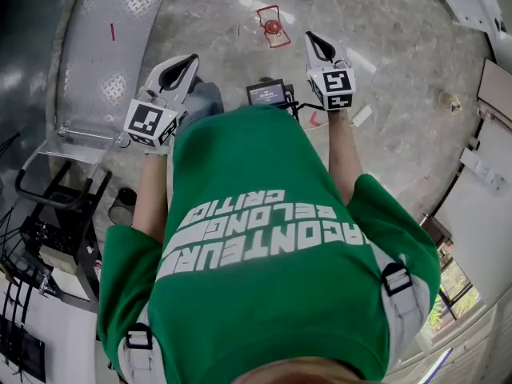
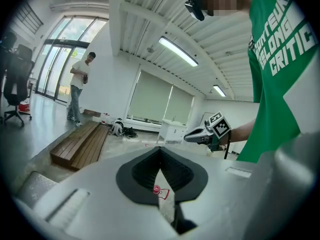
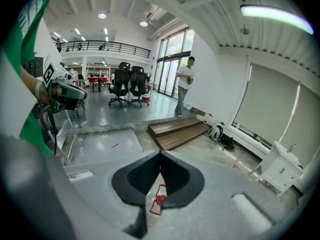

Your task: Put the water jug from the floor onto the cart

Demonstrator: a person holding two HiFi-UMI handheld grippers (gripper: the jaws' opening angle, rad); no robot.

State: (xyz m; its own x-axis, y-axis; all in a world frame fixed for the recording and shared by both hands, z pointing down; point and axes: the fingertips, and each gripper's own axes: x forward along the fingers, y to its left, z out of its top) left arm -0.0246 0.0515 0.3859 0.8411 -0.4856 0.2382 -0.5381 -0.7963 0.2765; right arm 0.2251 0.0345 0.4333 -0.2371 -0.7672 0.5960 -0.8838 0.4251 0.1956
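Observation:
The water jug [image 1: 273,26] is a clear jug with a red cap. It stands on the floor inside a red tape square, ahead of both grippers. It shows small past the closed jaws in the left gripper view [image 2: 156,189] and the right gripper view [image 3: 159,200]. The cart's metal platform [image 1: 112,62] lies on the floor at the upper left, with its black handle [image 1: 48,186] nearer me. My left gripper [image 1: 192,58] and my right gripper [image 1: 312,37] are both shut and hold nothing. They are held apart in the air, short of the jug.
A low wooden platform [image 3: 177,130] lies beyond the cart deck [image 3: 105,144]. A person [image 3: 184,86] stands by it, with office chairs [image 3: 127,86] behind. A white cabinet [image 3: 280,169] is at the right. A rack of equipment [image 1: 56,246] stands beside the cart handle.

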